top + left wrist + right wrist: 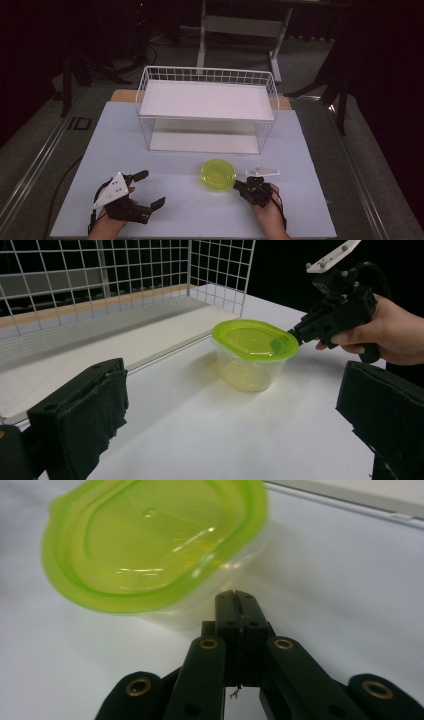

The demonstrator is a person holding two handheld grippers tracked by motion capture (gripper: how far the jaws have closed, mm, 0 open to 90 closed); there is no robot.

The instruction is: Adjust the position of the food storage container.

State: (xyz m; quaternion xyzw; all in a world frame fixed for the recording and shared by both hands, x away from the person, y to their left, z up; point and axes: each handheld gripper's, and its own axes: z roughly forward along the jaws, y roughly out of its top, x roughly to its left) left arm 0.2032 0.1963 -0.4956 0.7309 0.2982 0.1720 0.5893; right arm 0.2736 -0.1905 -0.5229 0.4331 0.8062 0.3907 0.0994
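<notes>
Left gripper (148,189): resting with jaws spread wide, holding nothing, well apart from the container | Container (218,173): green-lidded tub standing on the white table (165,210) before the wire basket (208,80), long axis lying left-to-right | Right gripper (236,184): jaws clenched together, empty, nosing against the tub's right rim; nearer hand

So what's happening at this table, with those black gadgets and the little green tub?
A person holds a black claw in each hand at a white table. The right claw, shut, has its tips at the rim of a clear plastic tub with a lime-green lid; whether it touches is unclear. The left claw rests open, apart. Behind stands a white wire basket shelf.
</notes>
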